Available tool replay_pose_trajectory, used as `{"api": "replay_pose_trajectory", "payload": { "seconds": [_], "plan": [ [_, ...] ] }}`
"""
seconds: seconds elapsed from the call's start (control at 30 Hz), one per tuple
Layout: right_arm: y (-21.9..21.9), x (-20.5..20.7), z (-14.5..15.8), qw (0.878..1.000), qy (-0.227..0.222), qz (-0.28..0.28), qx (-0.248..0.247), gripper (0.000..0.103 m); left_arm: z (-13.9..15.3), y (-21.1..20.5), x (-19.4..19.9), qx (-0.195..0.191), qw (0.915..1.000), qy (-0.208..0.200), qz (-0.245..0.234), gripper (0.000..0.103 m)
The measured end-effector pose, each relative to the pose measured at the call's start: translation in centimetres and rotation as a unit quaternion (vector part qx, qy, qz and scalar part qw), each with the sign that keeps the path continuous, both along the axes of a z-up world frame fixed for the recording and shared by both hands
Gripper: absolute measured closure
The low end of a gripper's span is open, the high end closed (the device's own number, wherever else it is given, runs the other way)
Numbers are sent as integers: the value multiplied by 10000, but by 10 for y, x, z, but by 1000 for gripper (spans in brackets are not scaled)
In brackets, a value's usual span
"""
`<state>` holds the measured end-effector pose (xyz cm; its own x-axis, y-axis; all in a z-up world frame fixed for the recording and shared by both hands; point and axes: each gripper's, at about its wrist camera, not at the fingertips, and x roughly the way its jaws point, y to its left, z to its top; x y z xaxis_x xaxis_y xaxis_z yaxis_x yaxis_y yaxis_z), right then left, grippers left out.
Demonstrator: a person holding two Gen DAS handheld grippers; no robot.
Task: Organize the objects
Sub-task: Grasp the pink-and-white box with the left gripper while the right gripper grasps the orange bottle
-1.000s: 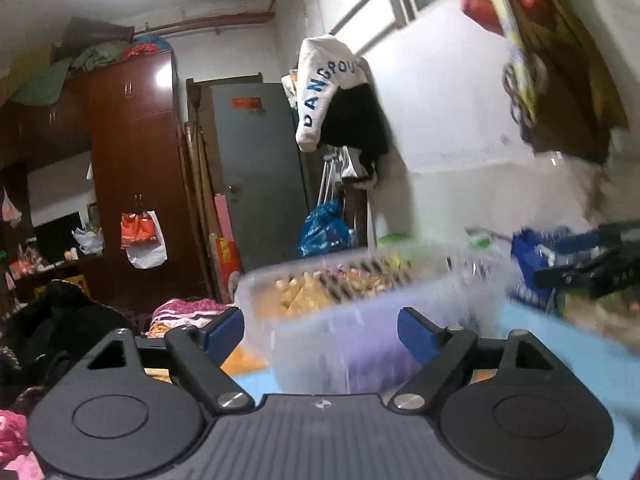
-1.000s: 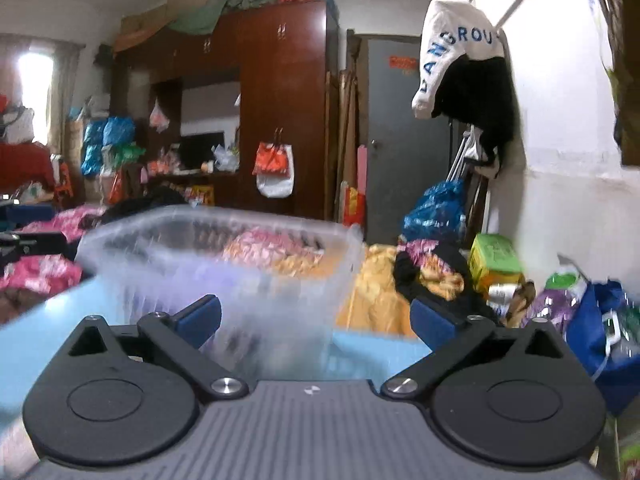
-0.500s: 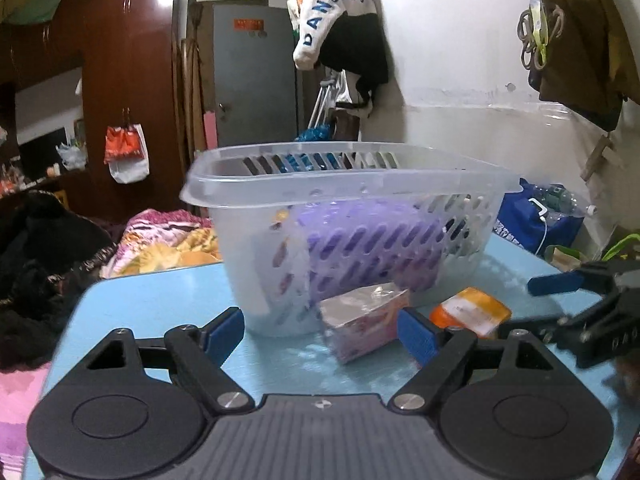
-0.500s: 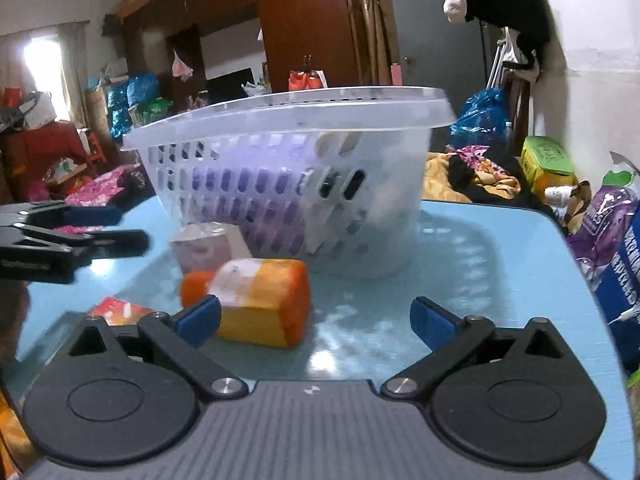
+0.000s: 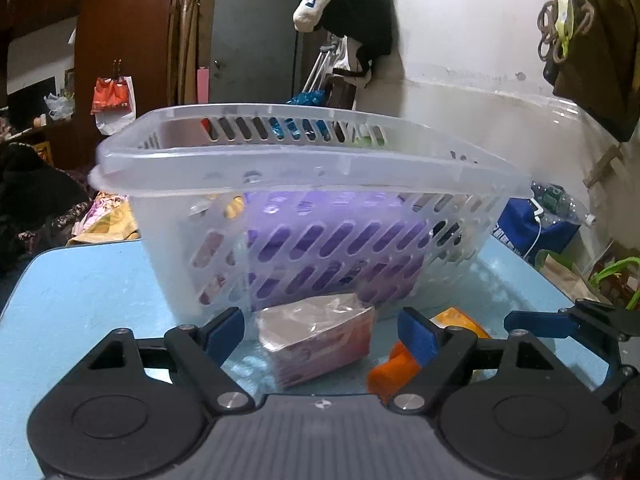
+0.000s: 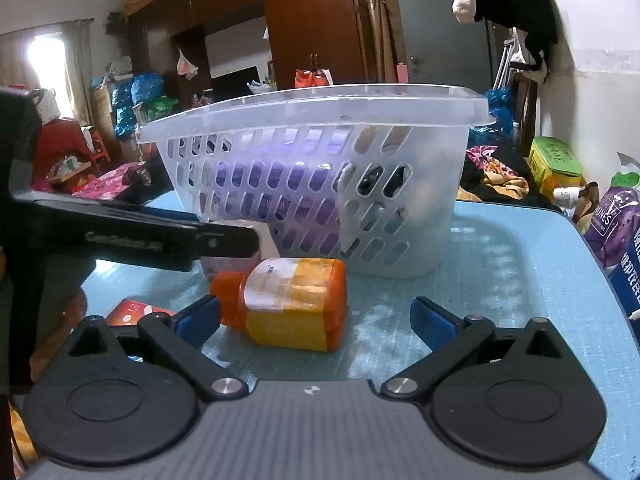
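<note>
A clear slotted plastic basket (image 5: 312, 168) stands on the blue table (image 5: 80, 292) with a purple item (image 5: 332, 240) inside; it also shows in the right wrist view (image 6: 320, 120). A pink plastic-wrapped pack (image 5: 320, 338) lies in front of it, between the fingers of my open left gripper (image 5: 322, 334). An orange bottle with a white and yellow label (image 6: 288, 304) lies on its side between the fingers of my open right gripper (image 6: 316, 318). The bottle shows partly in the left wrist view (image 5: 456, 320). Neither gripper touches anything.
A red box (image 6: 136, 312) lies at the table's left in the right wrist view. The left gripper's arm (image 6: 132, 236) crosses that view. Bags (image 6: 616, 220) and clothes crowd the floor around the table. A white wall (image 5: 480, 40) is behind.
Both grippers have come down from aiming at the room to low over the table, close to the basket. The pack and the bottle now lie between their open fingers.
</note>
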<state>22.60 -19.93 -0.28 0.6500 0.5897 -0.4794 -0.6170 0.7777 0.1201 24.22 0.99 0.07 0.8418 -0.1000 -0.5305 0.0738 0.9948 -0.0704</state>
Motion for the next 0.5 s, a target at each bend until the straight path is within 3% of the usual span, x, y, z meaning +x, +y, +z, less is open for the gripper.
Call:
{"api": "replay_pose_trajectory", "payload": {
  "seconds": [0.5],
  "plan": [
    [12, -4, 1, 9999, 89, 57, 99, 0, 4, -11, 19, 48, 9996, 253, 101, 17]
  ]
}}
